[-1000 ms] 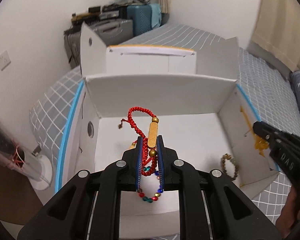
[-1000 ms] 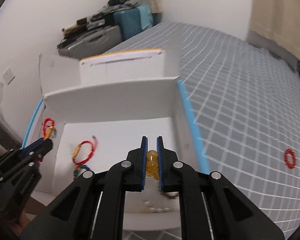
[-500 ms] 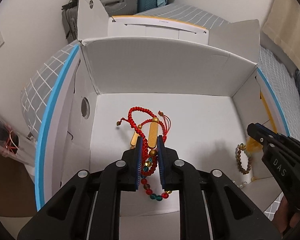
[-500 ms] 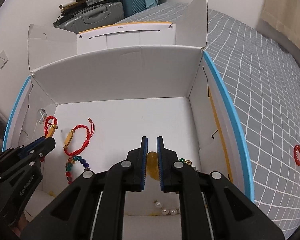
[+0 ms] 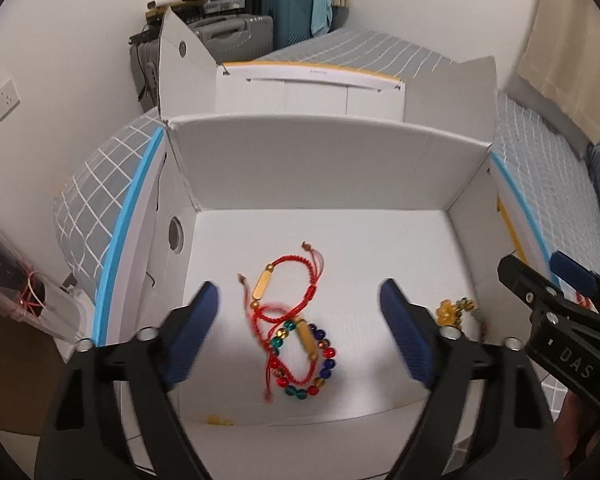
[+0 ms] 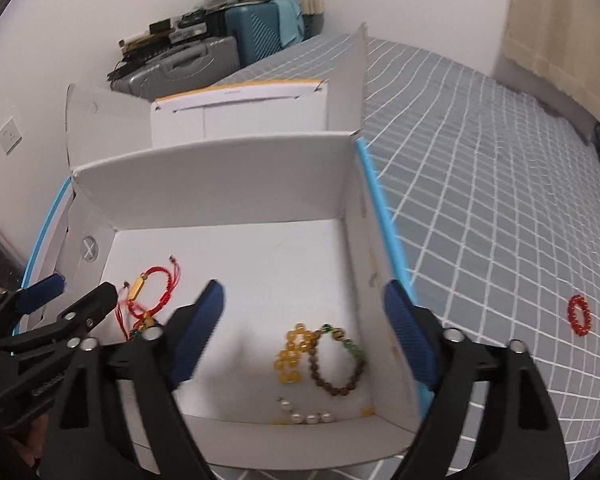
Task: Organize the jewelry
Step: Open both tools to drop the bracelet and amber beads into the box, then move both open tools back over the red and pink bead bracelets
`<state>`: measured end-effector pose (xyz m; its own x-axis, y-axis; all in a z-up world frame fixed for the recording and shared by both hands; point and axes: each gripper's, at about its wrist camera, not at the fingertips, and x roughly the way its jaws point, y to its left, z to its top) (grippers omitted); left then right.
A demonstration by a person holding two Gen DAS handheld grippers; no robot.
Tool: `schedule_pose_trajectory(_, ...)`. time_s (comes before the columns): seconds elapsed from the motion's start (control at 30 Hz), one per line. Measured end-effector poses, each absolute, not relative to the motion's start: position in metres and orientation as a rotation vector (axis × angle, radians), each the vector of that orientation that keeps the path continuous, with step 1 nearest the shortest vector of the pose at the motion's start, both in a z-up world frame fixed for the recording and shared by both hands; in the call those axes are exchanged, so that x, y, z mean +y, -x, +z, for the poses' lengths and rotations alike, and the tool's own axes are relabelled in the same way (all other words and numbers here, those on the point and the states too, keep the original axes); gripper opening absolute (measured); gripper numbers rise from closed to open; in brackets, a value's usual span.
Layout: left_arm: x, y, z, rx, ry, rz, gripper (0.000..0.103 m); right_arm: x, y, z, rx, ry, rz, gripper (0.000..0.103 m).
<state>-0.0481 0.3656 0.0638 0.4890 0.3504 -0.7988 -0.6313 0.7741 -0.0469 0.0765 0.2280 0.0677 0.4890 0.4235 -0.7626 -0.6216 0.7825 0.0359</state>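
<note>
Inside the box, at 9 o'clock: two red cord bracelets (image 5: 290, 280) with gold bar charms are seen lying in a loose tangle on the floor of the white cardboard box (image 5: 324, 168), overlapped by a multicoloured bead bracelet (image 5: 306, 360) of glossy round beads in red, blue, teal and amber.

Left gripper: the left gripper (image 5: 298, 328) is held above that tangle with its blue-padded fingers (image 5: 194, 332) spread wide and nothing between them; the bracelets below are judged to be released.

Inside the box, at 3 o'clock: a cluster of translucent amber beads (image 6: 290, 352) is seen touching a brown bead bracelet (image 6: 336, 364) that carries a few green stones; a short run of white pearls (image 6: 308, 416) lies near the front wall at 6 o'clock.

Right gripper: the right gripper (image 6: 304, 332) is held over this group, its fingers likewise parted and empty.

On the bed, at 3 o'clock: a small red bead ring (image 6: 579, 314) is seen well apart from the box on the grey checked bedspread (image 6: 500, 200), and something pale, too small to identify, lies near it at the picture's edge.

Progress: most pieces are judged to be already deposited, so the task is well advanced; the red bead ring and possibly the pale item are left to be collected.

Materials: the cords are braided and limp, the beads hard and smooth, the box stiff board with blue-edged flaps, the bedspread soft woven fabric.
</note>
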Motion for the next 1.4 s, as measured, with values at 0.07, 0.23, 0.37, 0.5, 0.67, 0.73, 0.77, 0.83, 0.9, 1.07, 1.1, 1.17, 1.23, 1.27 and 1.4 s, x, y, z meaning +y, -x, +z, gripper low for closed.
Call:
schedule_pose_trajectory(0.07, 0.361, 0.049, 0.069, 0.853, 0.341, 0.623, 0.093, 0.220, -0.078, 0.073, 0.812, 0.260, 0.606, 0.092)
schedule_pose_trajectory(0.23, 0.347, 0.045, 0.080, 0.805, 0.292, 0.640, 0.098, 0.194, -0.086, 0.082, 0.769, 0.236, 0.555, 0.096)
schedule_pose_trajectory(0.37, 0.335, 0.037, 0.084, 0.795, 0.300, 0.603, 0.098, 0.164, -0.095, 0.086, 0.764, 0.205, 0.531, 0.096)
schedule_pose_trajectory(0.5, 0.316, 0.024, 0.089, 0.803, 0.267, 0.571, 0.097, 0.136, -0.105, 0.088, 0.766, 0.185, 0.502, 0.096)
schedule_pose_trajectory(0.67, 0.282, 0.001, 0.092, 0.801, 0.243, 0.527, 0.097, 0.093, -0.117, 0.087, 0.763, 0.168, 0.454, 0.096)
schedule_pose_trajectory(0.73, 0.268, -0.010, 0.093, 0.808, 0.238, 0.502, 0.097, 0.071, -0.123, 0.085, 0.762, 0.157, 0.438, 0.096)
schedule_pose_trajectory(0.77, 0.257, -0.018, 0.092, 0.812, 0.236, 0.472, 0.097, 0.063, -0.124, 0.084, 0.760, 0.152, 0.436, 0.096)
schedule_pose_trajectory(0.83, 0.244, -0.026, 0.093, 0.807, 0.238, 0.433, 0.097, 0.044, -0.129, 0.083, 0.758, 0.157, 0.420, 0.096)
schedule_pose_trajectory(0.9, 0.226, -0.037, 0.095, 0.796, 0.237, 0.400, 0.097, 0.022, -0.136, 0.081, 0.757, 0.163, 0.392, 0.096)
schedule_pose_trajectory(1.07, 0.186, -0.064, 0.089, 0.808, 0.229, 0.335, 0.097, -0.040, -0.154, 0.077, 0.763, 0.131, 0.310, 0.096)
schedule_pose_trajectory(1.1, 0.179, -0.068, 0.087, 0.805, 0.233, 0.321, 0.097, -0.050, -0.157, 0.076, 0.763, 0.128, 0.297, 0.096)
schedule_pose_trajectory(1.17, 0.160, -0.079, 0.084, 0.791, 0.232, 0.300, 0.097, -0.069, -0.163, 0.076, 0.756, 0.122, 0.276, 0.096)
schedule_pose_trajectory(1.23, 0.145, -0.086, 0.081, 0.778, 0.227, 0.276, 0.097, -0.088, -0.168, 0.076, 0.734, 0.121, 0.258, 0.096)
schedule_pose_trajectory(1.27, 0.133, -0.093, 0.077, 0.777, 0.225, 0.258, 0.097, -0.100, -0.171, 0.075, 0.721, 0.124, 0.241, 0.096)
schedule_pose_trajectory(1.4, 0.095, -0.113, 0.064, 0.784, 0.210, 0.218, 0.097, -0.147, -0.184, 0.070, 0.719, 0.094, 0.175, 0.096)
